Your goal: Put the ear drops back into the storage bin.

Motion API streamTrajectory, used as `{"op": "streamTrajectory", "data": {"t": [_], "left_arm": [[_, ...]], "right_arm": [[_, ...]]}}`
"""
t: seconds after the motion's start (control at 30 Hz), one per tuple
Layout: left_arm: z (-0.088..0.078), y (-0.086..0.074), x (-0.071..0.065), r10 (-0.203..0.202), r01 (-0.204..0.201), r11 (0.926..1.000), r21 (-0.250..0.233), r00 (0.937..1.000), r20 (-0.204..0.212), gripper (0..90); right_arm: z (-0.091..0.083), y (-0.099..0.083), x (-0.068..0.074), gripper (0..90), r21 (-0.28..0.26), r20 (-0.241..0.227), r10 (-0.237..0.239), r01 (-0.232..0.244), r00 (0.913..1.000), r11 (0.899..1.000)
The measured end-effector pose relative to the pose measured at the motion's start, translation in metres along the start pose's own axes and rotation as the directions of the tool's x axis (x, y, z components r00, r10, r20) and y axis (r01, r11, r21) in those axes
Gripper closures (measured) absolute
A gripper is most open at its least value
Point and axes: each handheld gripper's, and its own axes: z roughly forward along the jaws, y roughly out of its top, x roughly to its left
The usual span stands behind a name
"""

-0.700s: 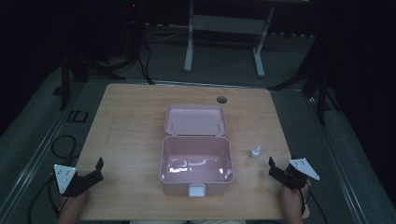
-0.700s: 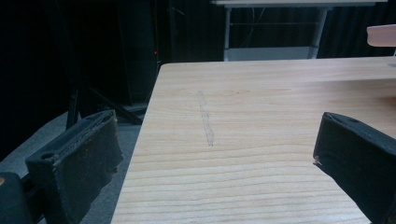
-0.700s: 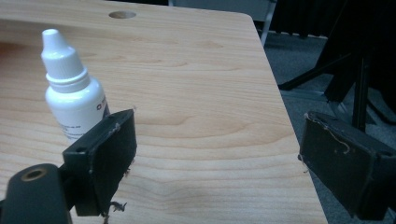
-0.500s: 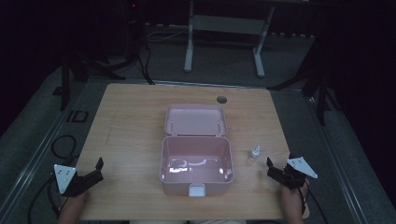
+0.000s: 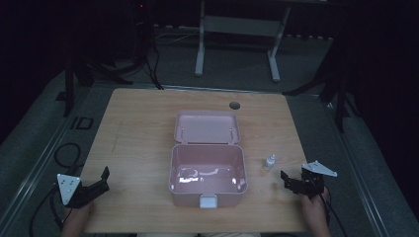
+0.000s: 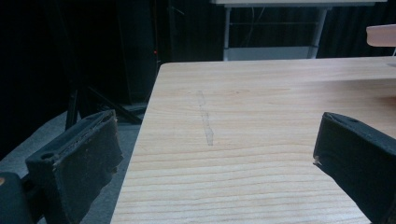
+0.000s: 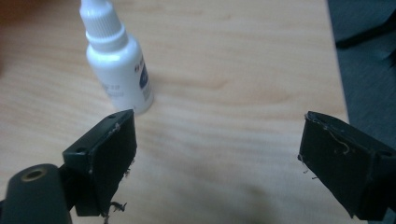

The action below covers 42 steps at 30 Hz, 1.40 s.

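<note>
On a wooden desk (image 5: 148, 128), the left gripper (image 5: 101, 180) rests near the front left corner, jaws spread wide over bare wood and grasping nothing. At the centre sits an open pink box (image 5: 208, 170), its lid (image 5: 206, 127) folded back flat behind it, with something pale and curved lying inside (too dim to identify). Just right of the box stands a small white dropper bottle (image 5: 270, 161), upright, its long axis vertical and its capped tip pointing straight up; in the right gripper view the bottle (image 7: 116, 60) rises just beyond the left-hand jaw, off the line between the two. The right gripper (image 5: 286, 178), near the front right edge, points toward the bottle with jaws released and fully apart, nothing between them.

The risk from here appears plain: the bottle is narrow and tall, so a jaw arriving off-centre could likely clip its side and topple it, sending it rolling toward the box or the desk's edge. A squeeze high on the tapered cap could also let it slip out (the body looks the surer hold).
</note>
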Motion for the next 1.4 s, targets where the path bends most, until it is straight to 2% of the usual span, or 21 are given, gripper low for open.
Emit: {"op": "streamTrajectory", "data": {"t": [0.13, 0.27, 0.3, 0.37, 0.4, 0.43, 0.47, 0.67, 0.7, 0.8, 0.83, 0.87, 1.03, 1.13, 1.2, 1.23, 1.27, 1.3, 1.33, 1.37, 1.4], "left_arm": [[0.000, 0.000, 0.000, 0.000, 0.000, 1.0000, -0.001, 1.0000, 0.000, 1.0], [0.000, 0.000, 0.000, -0.001, 0.001, 1.0000, 0.000, 1.0000, 0.001, 1.0], [0.000, 0.000, 0.000, -0.001, 0.001, 1.0000, 0.000, 1.0000, 0.001, 1.0], [0.000, 0.000, 0.000, -0.001, 0.001, 1.0000, 0.000, 1.0000, 0.001, 1.0], [0.000, 0.000, 0.000, -0.001, 0.001, 1.0000, 0.000, 1.0000, 0.001, 1.0], [0.000, 0.000, 0.000, -0.001, 0.001, 1.0000, 0.000, 1.0000, 0.001, 1.0], [0.000, 0.000, 0.000, -0.001, 0.001, 1.0000, 0.000, 1.0000, 0.001, 1.0], [0.000, 0.000, 0.000, -0.001, 0.001, 1.0000, 0.000, 1.0000, 0.001, 1.0], [0.000, 0.000, 0.000, -0.001, 0.001, 1.0000, 0.000, 1.0000, 0.001, 1.0], [0.000, 0.000, 0.000, 0.000, 0.000, 1.0000, 0.000, 1.0000, 0.002, 1.0], [0.000, 0.000, 0.000, 0.000, 0.000, 1.0000, 0.000, 1.0000, 0.002, 1.0], [0.000, 0.000, 0.000, 0.000, 0.000, 1.0000, 0.000, 1.0000, 0.002, 1.0], [0.000, 0.000, 0.000, 0.001, -0.001, 1.0000, 0.001, 1.0000, 0.003, 1.0], [0.000, 0.000, 0.000, 0.001, -0.001, 1.0000, 0.001, 1.0000, 0.002, 1.0], [0.000, 0.000, 0.000, 0.001, -0.001, 1.0000, 0.001, 1.0000, 0.002, 1.0], [0.000, 0.000, 0.000, 0.001, -0.001, 1.0000, 0.001, 1.0000, 0.002, 1.0], [0.000, 0.000, 0.000, 0.000, 0.000, 1.0000, 0.000, 1.0000, 0.002, 1.0], [0.000, 0.000, 0.000, 0.000, 0.000, 1.0000, 0.000, 1.0000, 0.002, 1.0], [0.000, 0.000, 0.000, 0.000, 0.000, 1.0000, 0.001, 1.0000, 0.002, 1.0], [0.000, 0.000, 0.000, 0.000, 0.000, 1.0000, 0.001, 1.0000, 0.002, 1.0], [0.000, 0.000, 0.000, 0.001, -0.001, 1.0000, 0.001, 1.0000, 0.002, 1.0]], "right_arm": [[-0.002, 0.005, -0.004, 10.8, 0.090, -0.040, 0.025, -0.021, 0.9989, 0.996], [-0.003, 0.012, -0.004, 10.8, 0.173, -0.046, 0.010, -0.002, 0.9989, 0.985], [-0.003, 0.012, -0.004, 10.8, 0.173, -0.046, 0.010, -0.002, 0.9989, 0.985], [-0.003, 0.015, -0.004, 10.8, 0.208, -0.059, 0.010, 0.002, 0.9982, 0.978], [-0.003, 0.018, -0.003, 10.8, 0.248, -0.060, 0.008, 0.007, 0.9981, 0.969], [-0.003, 0.018, -0.003, 10.8, 0.248, -0.060, 0.008, 0.007, 0.9981, 0.969], [-0.003, 0.019, -0.003, 10.8, 0.267, -0.070, 0.000, 0.019, 0.9976, 0.963], [-0.003, 0.024, 0.002, 10.7, 0.383, -0.107, -0.032, 0.070, 0.9938, 0.921], [-0.003, 0.025, 0.002, 10.8, 0.410, -0.129, -0.031, 0.082, 0.9911, 0.909], [-0.005, 0.027, 0.004, 10.7, 0.468, -0.159, -0.033, 0.104, 0.9868, 0.878], [-0.005, 0.028, 0.005, 10.8, 0.489, -0.170, -0.043, 0.122, 0.9845, 0.864], [-0.006, 0.029, 0.006, 10.8, 0.501, -0.176, -0.052, 0.135, 0.9830, 0.855], [-0.009, 0.031, 0.012, 10.8, 0.578, -0.217, -0.113, 0.220, 0.9697, 0.786], [-0.009, 0.033, 0.013, 10.8, 0.609, -0.227, -0.140, 0.252, 0.9639, 0.752], [-0.009, 0.034, 0.013, 10.8, 0.627, -0.239, -0.141, 0.263, 0.9608, 0.733], [-0.009, 0.034, 0.013, 10.8, 0.627, -0.239, -0.141, 0.263, 0.9608, 0.733], [-0.008, 0.035, 0.014, 10.8, 0.656, -0.253, -0.144, 0.279, 0.9568, 0.702], [-0.008, 0.035, 0.014, 10.8, 0.656, -0.253, -0.144, 0.279, 0.9568, 0.702], [-0.008, 0.035, 0.015, 10.8, 0.671, -0.256, -0.152, 0.289, 0.9546, 0.683], [-0.008, 0.035, 0.016, 10.8, 0.689, -0.262, -0.157, 0.298, 0.9523, 0.661], [-0.007, 0.036, 0.018, 10.8, 0.713, -0.270, -0.169, 0.315, 0.9480, 0.626]]}}
